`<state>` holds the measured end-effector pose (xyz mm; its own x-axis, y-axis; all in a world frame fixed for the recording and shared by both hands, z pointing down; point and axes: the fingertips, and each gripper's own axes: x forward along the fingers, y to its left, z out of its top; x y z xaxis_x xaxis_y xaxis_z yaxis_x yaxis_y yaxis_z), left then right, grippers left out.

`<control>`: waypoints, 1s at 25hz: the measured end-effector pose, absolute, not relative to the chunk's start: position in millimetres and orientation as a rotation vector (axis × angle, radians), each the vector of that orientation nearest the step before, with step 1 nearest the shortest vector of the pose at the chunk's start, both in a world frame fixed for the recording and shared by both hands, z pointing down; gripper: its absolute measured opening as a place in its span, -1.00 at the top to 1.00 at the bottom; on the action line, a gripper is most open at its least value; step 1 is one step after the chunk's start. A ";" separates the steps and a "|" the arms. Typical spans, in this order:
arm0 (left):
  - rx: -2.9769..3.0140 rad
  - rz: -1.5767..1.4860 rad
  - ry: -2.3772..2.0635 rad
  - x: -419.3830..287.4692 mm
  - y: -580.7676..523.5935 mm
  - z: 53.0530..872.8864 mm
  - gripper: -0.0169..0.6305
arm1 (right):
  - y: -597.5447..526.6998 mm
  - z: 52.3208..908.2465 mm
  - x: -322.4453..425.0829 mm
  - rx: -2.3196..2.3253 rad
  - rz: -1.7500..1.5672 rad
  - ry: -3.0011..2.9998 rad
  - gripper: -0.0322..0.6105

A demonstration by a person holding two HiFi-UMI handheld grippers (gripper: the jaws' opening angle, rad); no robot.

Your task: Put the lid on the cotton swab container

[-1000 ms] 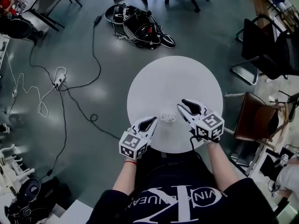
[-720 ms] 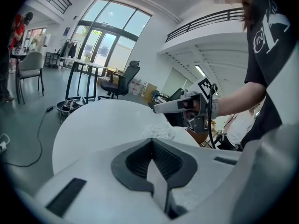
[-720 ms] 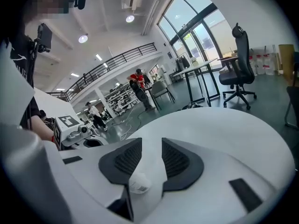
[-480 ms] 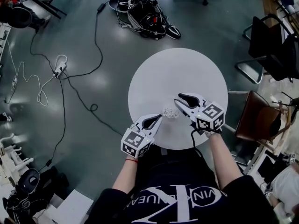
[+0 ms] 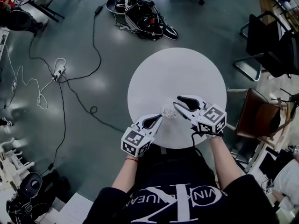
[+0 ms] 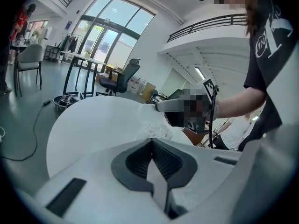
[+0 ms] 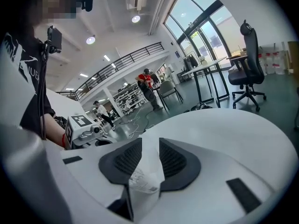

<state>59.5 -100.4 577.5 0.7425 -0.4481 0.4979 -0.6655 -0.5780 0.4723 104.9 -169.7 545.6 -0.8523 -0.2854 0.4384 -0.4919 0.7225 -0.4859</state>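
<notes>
The right tool [image 7: 146,146] has just been opening. Its jaws stand wide, with the cotton swab container [image 5: 168,112] in the gap, unpressed, on the white tabletop [image 5: 177,73] at mid-frame. The left tool [image 6: 152,141] is closed and empty, just beside it.

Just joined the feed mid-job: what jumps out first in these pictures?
The round white table stands out mid-frame against the dark grey floor. At its near edge, a small clear cotton swab container sits between the left hand-held gripper and the right hand-held gripper; the right one's jaws have just been opening, with the container showing in their gap. A black tangle of gear and cables lies on the floor beyond the table.
</notes>
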 end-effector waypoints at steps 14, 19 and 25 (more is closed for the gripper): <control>2.288 0.442 -0.829 60.3 -98.5 577.1 0.93 | -131.8 532.1 99.5 0.505 0.859 -2.630 0.56; 2.290 0.452 -0.827 60.4 -97.0 577.4 0.93 | -119.6 533.7 95.3 0.479 0.863 -2.622 0.56; 2.290 0.470 -0.827 61.8 -95.9 578.7 0.93 | -111.6 549.1 98.0 0.553 0.861 -2.551 0.80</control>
<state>61.8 -95.9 578.7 0.7370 -0.4343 0.5179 -0.6672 -0.5901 0.4546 98.0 -111.6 549.1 -0.8459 -0.2396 0.4765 -0.4793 0.7333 -0.4822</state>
